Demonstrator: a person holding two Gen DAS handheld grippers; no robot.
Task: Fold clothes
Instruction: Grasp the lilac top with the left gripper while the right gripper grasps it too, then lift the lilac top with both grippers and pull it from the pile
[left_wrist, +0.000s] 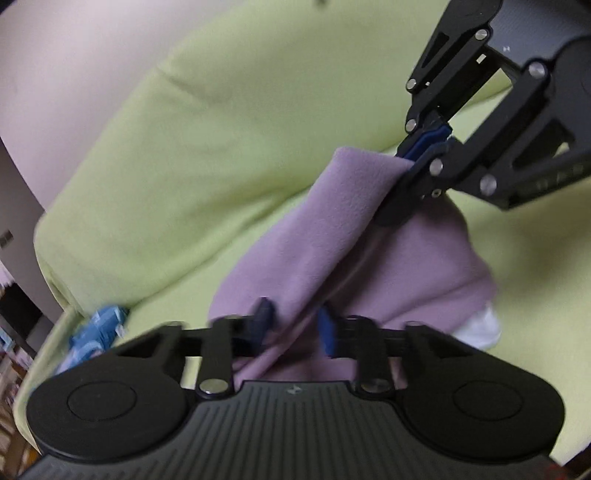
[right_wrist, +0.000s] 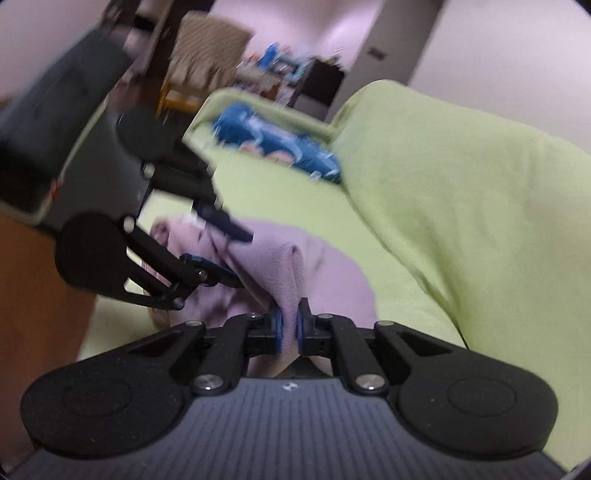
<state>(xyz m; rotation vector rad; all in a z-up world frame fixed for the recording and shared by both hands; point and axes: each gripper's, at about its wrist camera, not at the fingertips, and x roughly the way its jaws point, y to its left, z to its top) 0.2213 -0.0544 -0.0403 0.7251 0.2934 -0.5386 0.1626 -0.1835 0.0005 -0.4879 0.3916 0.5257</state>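
A lilac fleece garment (left_wrist: 332, 243) hangs over the green sofa seat. In the left wrist view my left gripper (left_wrist: 295, 328) is open, its blue pads either side of a fold of the garment without pinching it. My right gripper (left_wrist: 424, 151) comes in from the upper right, shut on the garment's upper edge. In the right wrist view my right gripper (right_wrist: 289, 325) is shut on a ridge of the lilac garment (right_wrist: 291, 269). The open left gripper (right_wrist: 225, 251) reaches in from the left around the cloth.
A green cover drapes the sofa (left_wrist: 207, 140), backrest and seat. A blue patterned garment (right_wrist: 280, 144) lies at the sofa's far end, also in the left wrist view (left_wrist: 96, 336). A white item (left_wrist: 480, 328) peeks from under the lilac garment. Cluttered shelves and furniture (right_wrist: 229, 74) stand beyond.
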